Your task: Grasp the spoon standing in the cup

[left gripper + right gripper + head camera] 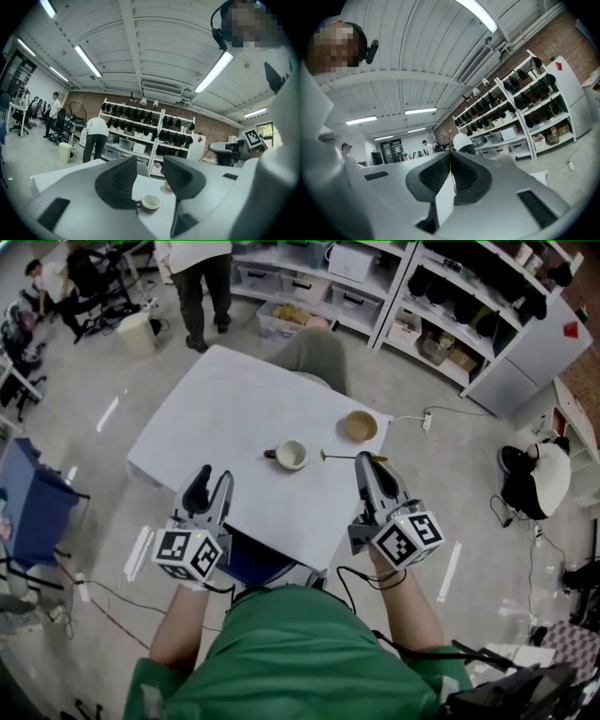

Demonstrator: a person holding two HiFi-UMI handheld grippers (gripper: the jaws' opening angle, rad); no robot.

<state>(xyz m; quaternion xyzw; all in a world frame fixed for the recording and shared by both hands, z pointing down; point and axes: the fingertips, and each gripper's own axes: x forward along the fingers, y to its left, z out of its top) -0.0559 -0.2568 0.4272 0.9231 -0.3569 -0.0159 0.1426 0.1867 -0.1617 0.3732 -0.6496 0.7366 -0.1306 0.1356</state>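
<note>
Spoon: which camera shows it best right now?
The head view: the spoon shows lengthwise, sticking out sideways from the shut right gripper, just right of the cup. The right gripper view gives only a thin edge-on sliver pinched between its jaws. The left gripper view shows none of it.

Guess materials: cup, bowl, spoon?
Cup: probably glazed ceramic; cream, thick smooth rim, dark handle.
Bowl: tan, matte; wood or ceramic, can't tell.
Spoon: thin, brass-coloured, likely metal; pinched in the right gripper.
</note>
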